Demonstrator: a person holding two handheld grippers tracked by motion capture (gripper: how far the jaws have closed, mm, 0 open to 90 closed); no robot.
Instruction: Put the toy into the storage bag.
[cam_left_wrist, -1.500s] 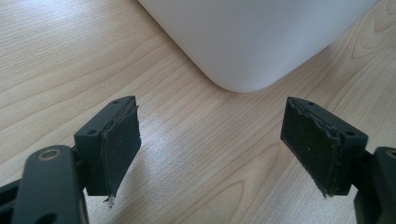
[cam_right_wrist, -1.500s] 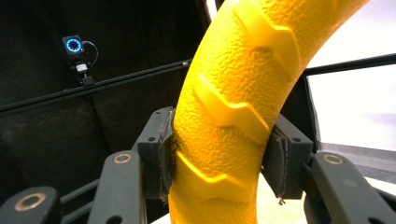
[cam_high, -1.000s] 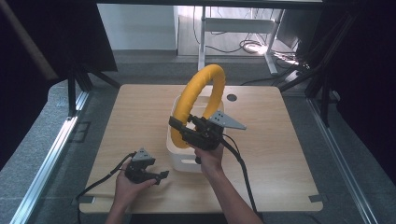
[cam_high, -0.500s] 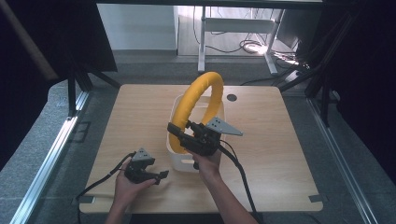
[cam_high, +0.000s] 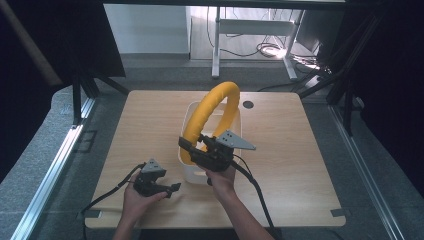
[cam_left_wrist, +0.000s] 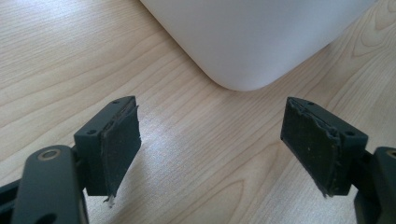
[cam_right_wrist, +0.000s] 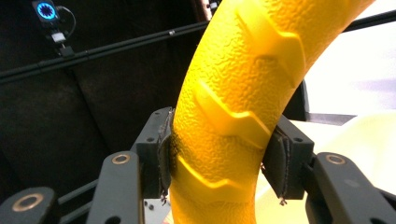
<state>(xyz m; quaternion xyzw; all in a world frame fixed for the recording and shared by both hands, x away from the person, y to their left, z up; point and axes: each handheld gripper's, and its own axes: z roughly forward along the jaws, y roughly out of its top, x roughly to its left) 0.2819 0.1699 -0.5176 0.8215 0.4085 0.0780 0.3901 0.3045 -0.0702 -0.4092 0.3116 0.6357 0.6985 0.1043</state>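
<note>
A big yellow ring (cam_high: 212, 116) stands on edge above the white bin (cam_high: 192, 170) in the middle of the table. My right gripper (cam_high: 186, 147) is shut on the ring's lower left part; in the right gripper view both pads (cam_right_wrist: 164, 154) press into the textured yellow ring (cam_right_wrist: 233, 107). My left gripper (cam_high: 172, 188) rests on the table near the front edge, just left of the bin, open with nothing between its fingers. In the left gripper view its jaws stand wide apart around bare wood, with a rounded corner of the white bin (cam_left_wrist: 243, 42) close ahead.
The wooden table (cam_high: 300, 165) has bare surface to the right and left of the bin. A round cable hole (cam_high: 248, 104) sits at the back. Black cables trail from both grippers toward the front edge. Black frame legs and a metal rail (cam_high: 50, 170) flank the table.
My right gripper has lowered and drawn toward the front edge with the yellow ring, bringing the ring down toward the bin. The left gripper has stayed put.
</note>
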